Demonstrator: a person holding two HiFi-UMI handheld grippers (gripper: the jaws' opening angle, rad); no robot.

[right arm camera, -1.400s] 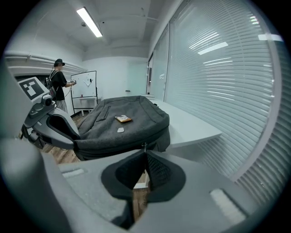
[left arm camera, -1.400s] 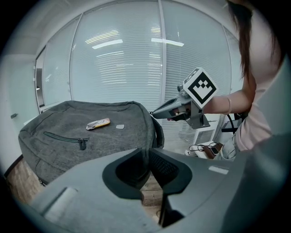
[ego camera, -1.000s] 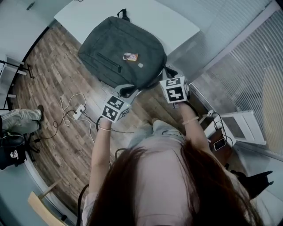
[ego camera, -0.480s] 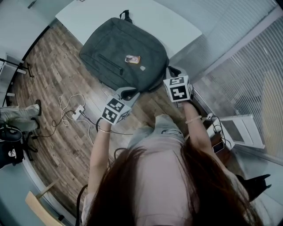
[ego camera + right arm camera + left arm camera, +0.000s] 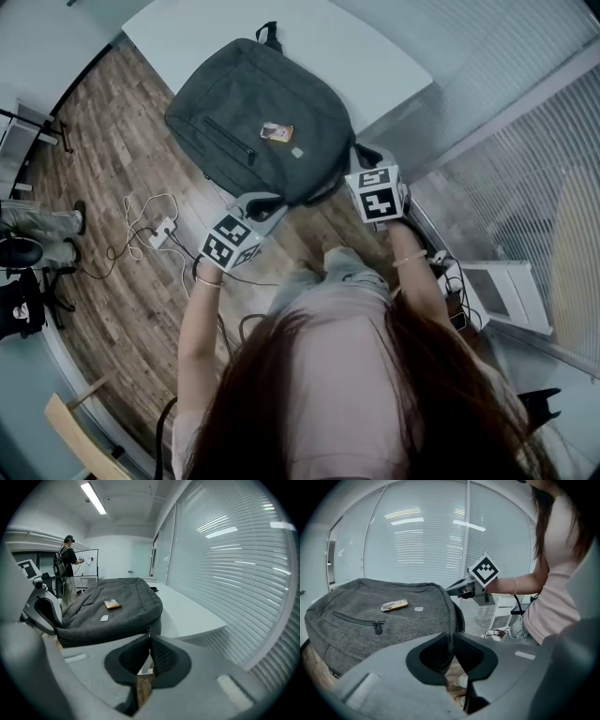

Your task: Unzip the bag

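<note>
Both forearms reach forward and slope down to the near end of the bag [image 5: 253,112], one at each corner. The left gripper [image 5: 272,200] sits at the person's left corner; its jaws are pressed together on the bag's fabric edge (seen in the left gripper view [image 5: 452,637]). The right gripper [image 5: 359,161] meets the opposite corner, its jaws closed on the small zip pull [image 5: 149,631] at the side seam.

The bag is a grey backpack lying flat on the white table [image 5: 375,56], its near end overhanging the table edge above the wood floor [image 5: 141,141]. Its front pocket zip [image 5: 230,141] is closed. A small wrapper [image 5: 276,132] lies on top, and the carry handle [image 5: 267,33] is at the far end.
</note>
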